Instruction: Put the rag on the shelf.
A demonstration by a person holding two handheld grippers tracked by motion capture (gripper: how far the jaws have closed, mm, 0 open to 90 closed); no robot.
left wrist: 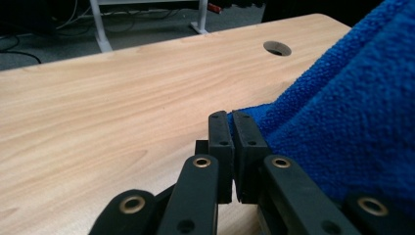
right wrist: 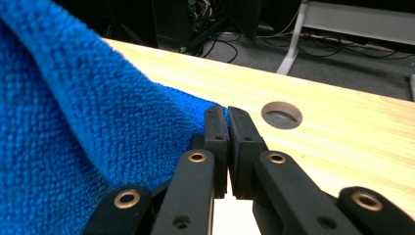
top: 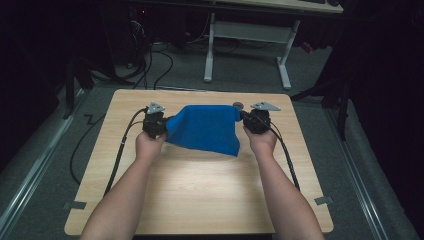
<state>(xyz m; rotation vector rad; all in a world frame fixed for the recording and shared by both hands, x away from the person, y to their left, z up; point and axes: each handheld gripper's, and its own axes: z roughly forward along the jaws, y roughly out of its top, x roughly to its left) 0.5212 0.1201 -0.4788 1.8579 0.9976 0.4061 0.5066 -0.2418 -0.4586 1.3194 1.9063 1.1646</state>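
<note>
A blue terry cloth (top: pixel 205 129) hangs stretched between my two grippers above the far half of the wooden table (top: pixel 200 190). My left gripper (top: pixel 161 121) is shut on the cloth's left corner; in the left gripper view the cloth (left wrist: pixel 352 112) spreads to the right of the closed jaws (left wrist: pixel 232 116). At the cloth's right corner my right gripper (top: pixel 248 119) is shut; in the right gripper view the cloth (right wrist: pixel 78 127) drapes to the left of the closed jaws (right wrist: pixel 227 110). The cloth's lower edge sags toward the table.
A round cable hole (top: pixel 238 105) sits in the table near its far edge, also visible as the hole (left wrist: pixel 277 48) and the hole (right wrist: pixel 281 114). Black cables (top: pixel 120 150) trail over the table's left and right sides. A white desk frame (top: pixel 247 40) stands behind on the grey floor.
</note>
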